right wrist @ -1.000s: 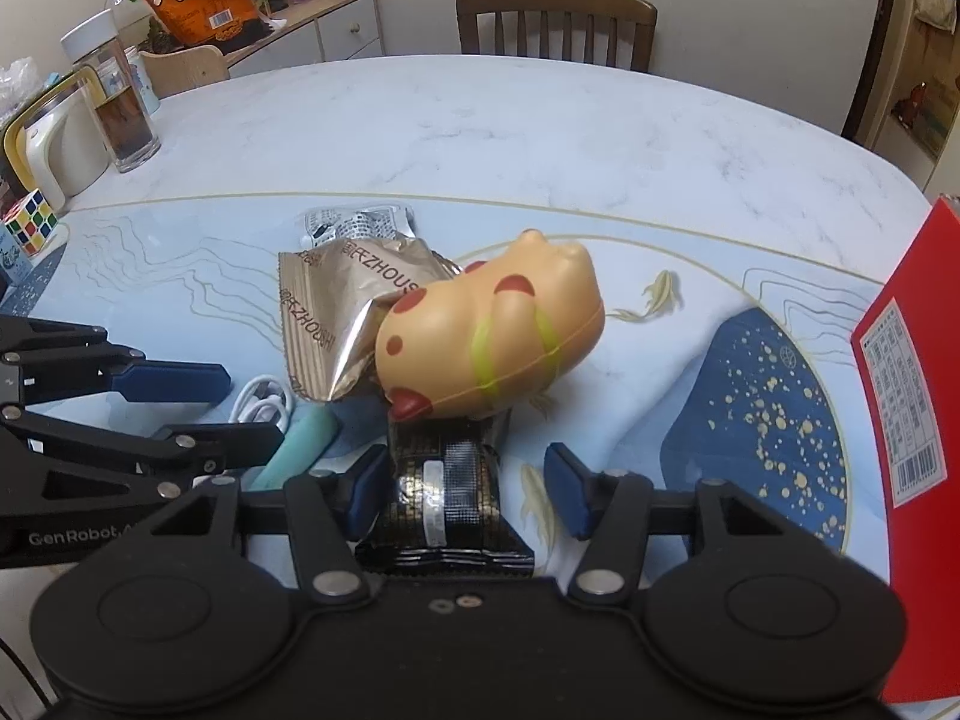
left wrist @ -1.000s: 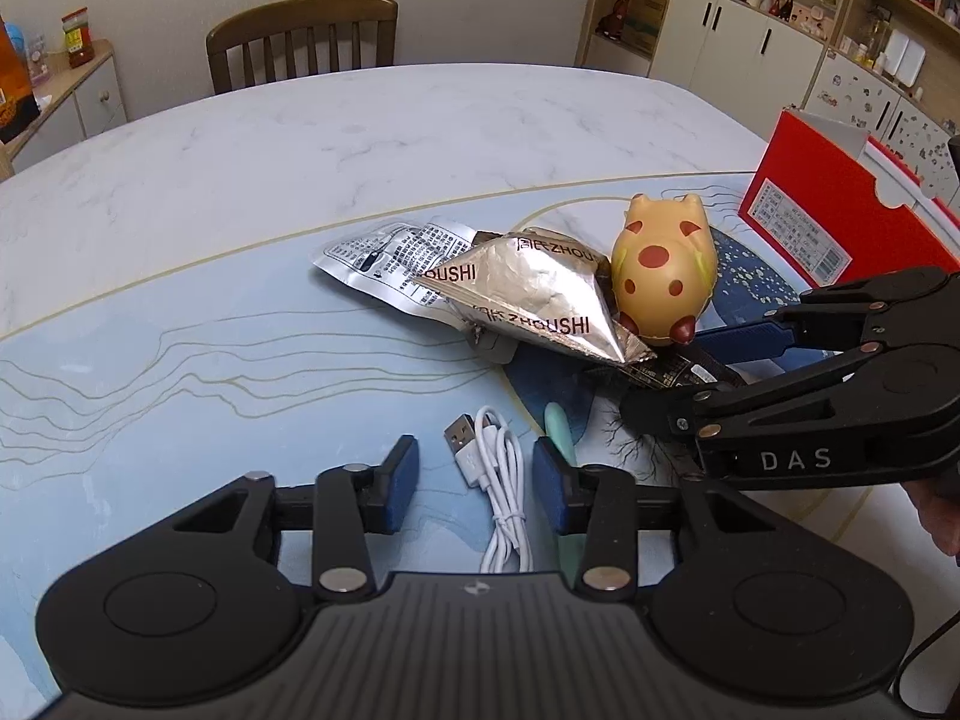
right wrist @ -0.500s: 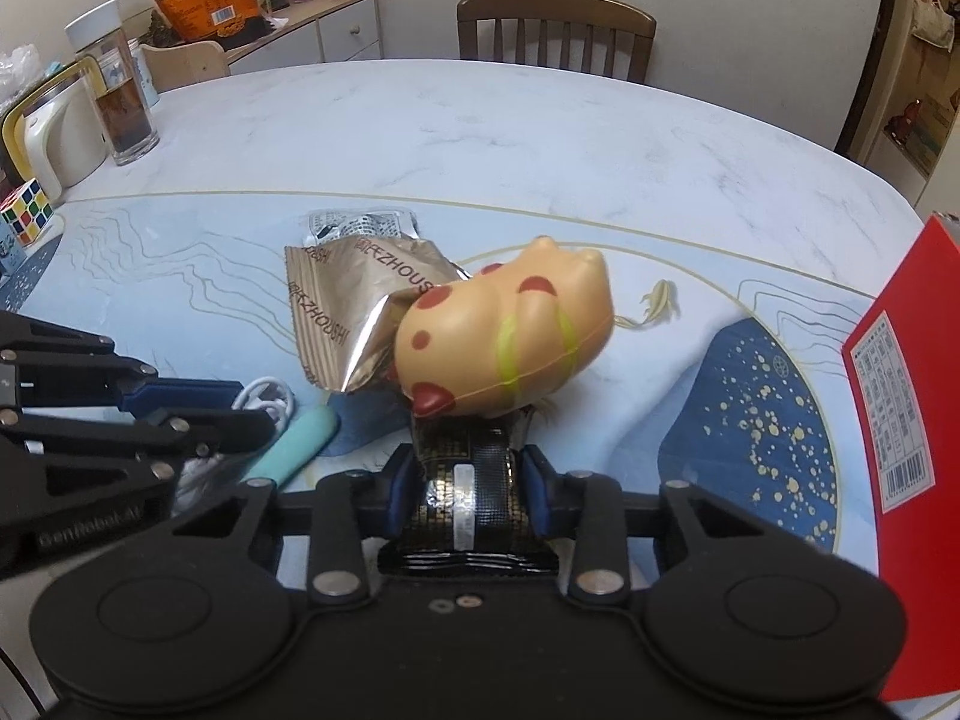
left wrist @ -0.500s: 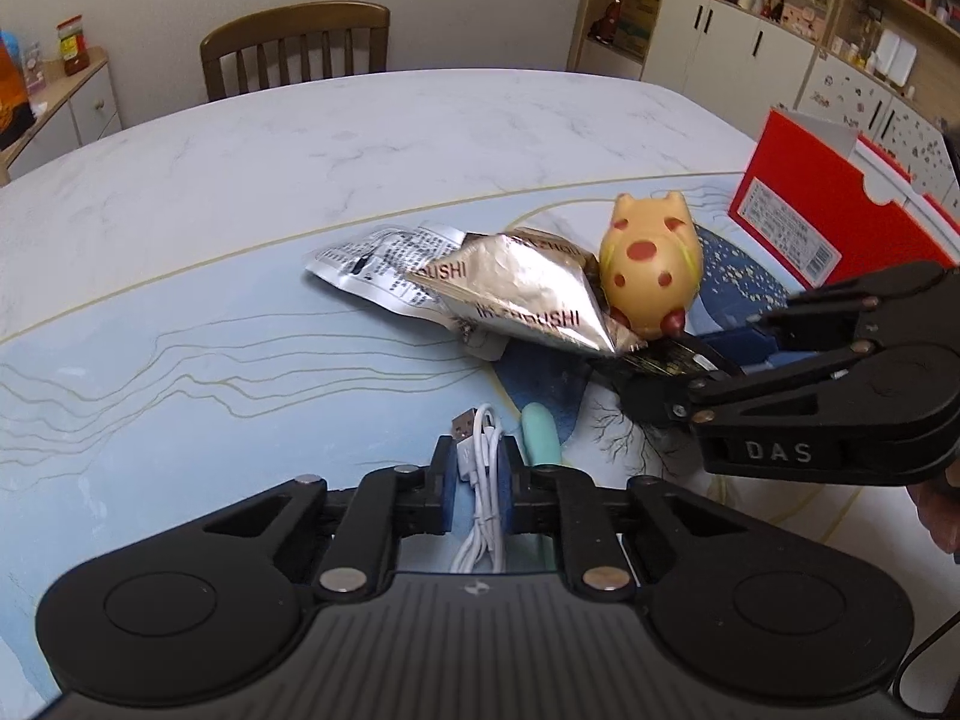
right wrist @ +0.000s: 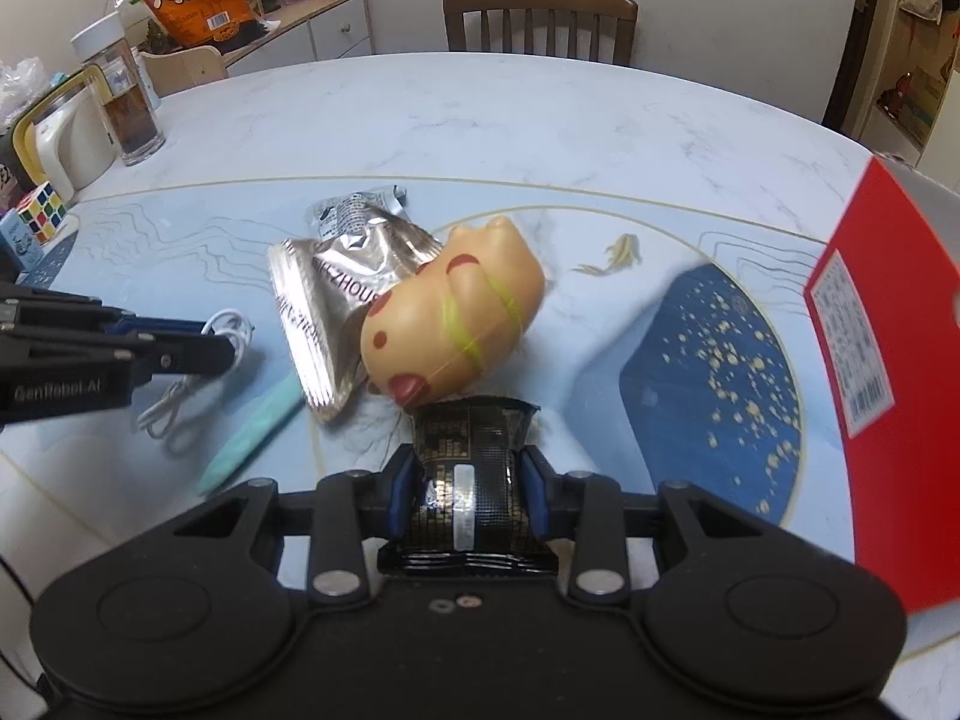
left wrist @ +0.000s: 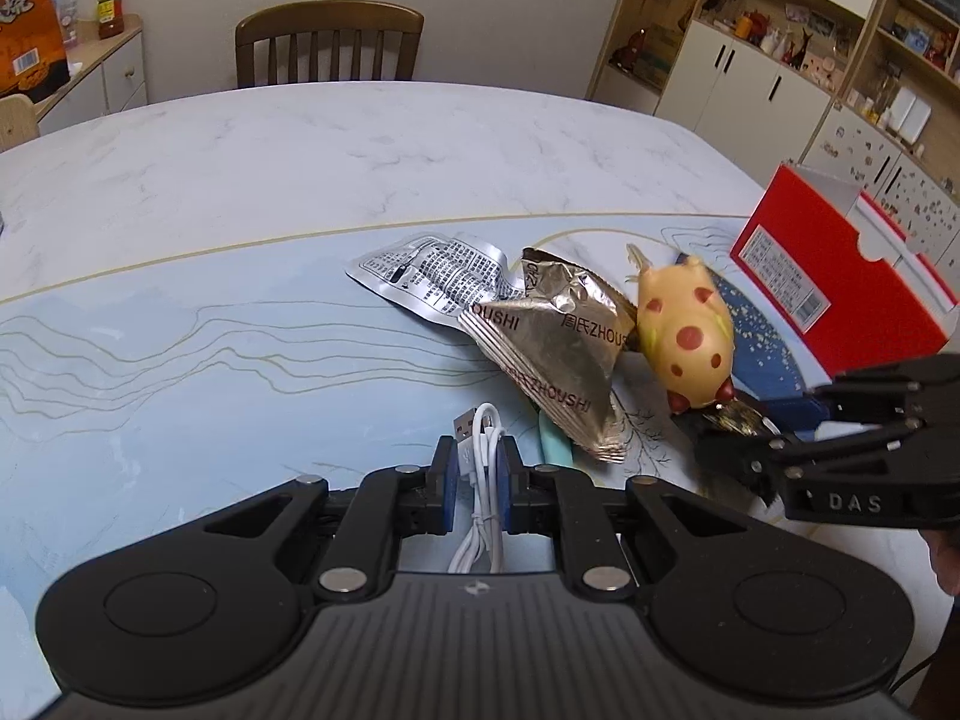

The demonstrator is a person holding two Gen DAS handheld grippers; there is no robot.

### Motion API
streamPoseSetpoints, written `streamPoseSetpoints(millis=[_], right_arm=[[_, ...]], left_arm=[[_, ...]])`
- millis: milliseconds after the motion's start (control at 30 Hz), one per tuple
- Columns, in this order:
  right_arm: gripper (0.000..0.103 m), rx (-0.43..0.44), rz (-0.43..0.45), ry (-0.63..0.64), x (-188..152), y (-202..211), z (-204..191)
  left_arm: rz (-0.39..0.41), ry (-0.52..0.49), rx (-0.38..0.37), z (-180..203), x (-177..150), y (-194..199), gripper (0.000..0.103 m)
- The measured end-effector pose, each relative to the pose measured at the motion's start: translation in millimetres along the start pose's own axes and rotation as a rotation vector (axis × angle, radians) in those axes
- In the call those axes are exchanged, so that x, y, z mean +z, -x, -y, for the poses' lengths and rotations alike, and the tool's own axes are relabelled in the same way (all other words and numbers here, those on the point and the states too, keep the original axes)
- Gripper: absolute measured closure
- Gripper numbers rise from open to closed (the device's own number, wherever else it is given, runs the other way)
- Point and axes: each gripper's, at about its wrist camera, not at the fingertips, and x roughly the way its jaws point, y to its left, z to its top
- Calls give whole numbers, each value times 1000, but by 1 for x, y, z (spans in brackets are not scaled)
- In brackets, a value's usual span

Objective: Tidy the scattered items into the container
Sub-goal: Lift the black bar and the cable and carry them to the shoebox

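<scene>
Jaws pinch coiled white cable [left wrist: 480, 468] and crinkly black packet [right wrist: 471, 468].

Left gripper [left wrist: 477, 468]: blue pads clamped on coiled white USB cable [left wrist: 480, 456]. Gold foil snack pouch [left wrist: 555, 354], spotted yellow pig toy [left wrist: 687, 342], red cardboard box [left wrist: 840, 282] toward table's right edge.

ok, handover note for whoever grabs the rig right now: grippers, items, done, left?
Left gripper: shut on the white USB cable.
Right gripper: shut on the black snack packet.
On the table: gold foil bag, silver sachet, spotted pig toy, mint pen.
Red box stands at the right; its inside is not visible.
Done: two grasps. Left: carry both to the box, then the other four.
</scene>
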Motion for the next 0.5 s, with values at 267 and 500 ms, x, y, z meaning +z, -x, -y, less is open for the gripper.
streamPoseSetpoints(millis=[267, 500], right_arm=[[68, 3, 12, -19, -12, 20, 3], [68, -3, 24, -40, -22, 38, 10]], left_arm=[[26, 5, -21, 5, 0, 17, 91], [44, 14, -36, 11, 2, 30, 91]])
